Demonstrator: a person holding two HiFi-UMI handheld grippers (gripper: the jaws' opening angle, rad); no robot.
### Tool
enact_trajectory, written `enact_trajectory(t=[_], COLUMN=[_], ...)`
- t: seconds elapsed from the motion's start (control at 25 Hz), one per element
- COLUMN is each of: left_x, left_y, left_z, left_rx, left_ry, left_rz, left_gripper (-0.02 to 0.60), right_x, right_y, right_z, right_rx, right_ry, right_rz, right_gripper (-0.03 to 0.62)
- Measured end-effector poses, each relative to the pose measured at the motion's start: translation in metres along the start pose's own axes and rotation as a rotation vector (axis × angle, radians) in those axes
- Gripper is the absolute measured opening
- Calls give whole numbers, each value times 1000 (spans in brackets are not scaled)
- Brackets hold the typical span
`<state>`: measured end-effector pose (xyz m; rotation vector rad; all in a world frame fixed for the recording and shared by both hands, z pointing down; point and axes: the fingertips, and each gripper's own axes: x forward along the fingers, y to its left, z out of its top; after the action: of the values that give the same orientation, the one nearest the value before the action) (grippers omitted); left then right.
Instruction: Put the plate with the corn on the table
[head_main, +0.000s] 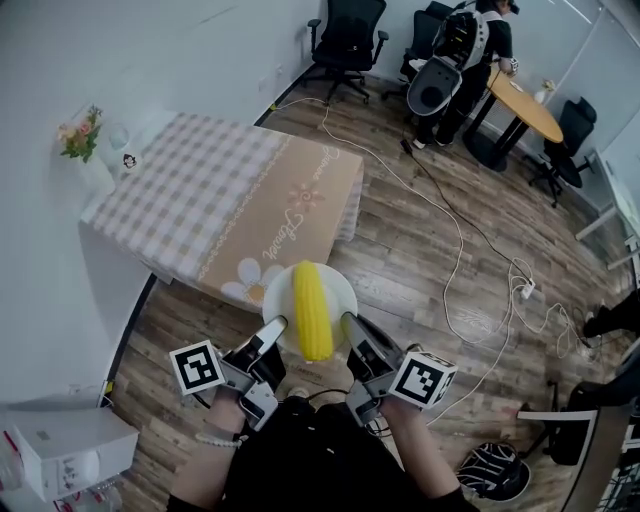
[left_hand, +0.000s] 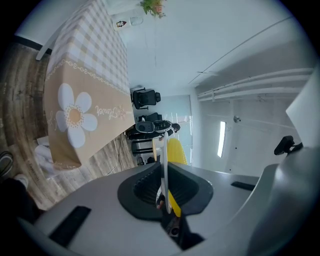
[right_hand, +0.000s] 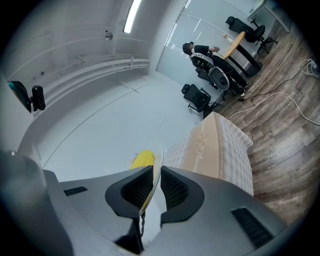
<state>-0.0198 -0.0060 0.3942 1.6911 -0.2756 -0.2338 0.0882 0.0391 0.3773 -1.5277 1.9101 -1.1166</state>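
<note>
Head view: a white plate is held in the air between the two tongs, with a yellow corn cob laid lengthwise across its middle. The plate's left rim is clamped by the left gripper and its right rim by the right gripper; both hands are kept close to the body. The plate is pictured against the near edge of the table, at the flower-print border of the checked tablecloth. It is not set down, and whether it is already above the top cannot be told. Left gripper view: the jaws are closed on the thin plate rim, which is seen edge-on between the ribbed pads. The corn cob is visible just beyond, right of the rim, and the table is seen ahead to the left, apart from the plate. Right gripper view: the rim of the plate is likewise pinched between the pads, with the corn cob left of it and the table ahead to the right. A small vase of flowers is stood at the table's far corner by the wall. The wood floor is crossed by a white cable. Office chairs, a round table and a person beside it are seen at the far end of the room. A white box is seen at lower left.
</note>
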Motion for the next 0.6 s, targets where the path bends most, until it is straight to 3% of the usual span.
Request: enact_trajectory(t=[0.6], left_x=[0], left_y=[1], left_z=[12], left_rx=[-12], left_ry=[-27], left_rz=[-4], left_gripper=[34], right_x=[14], right_y=[2], right_z=[3], right_rx=[-5], right_ry=[23], right_rz=[4], right_gripper=[75])
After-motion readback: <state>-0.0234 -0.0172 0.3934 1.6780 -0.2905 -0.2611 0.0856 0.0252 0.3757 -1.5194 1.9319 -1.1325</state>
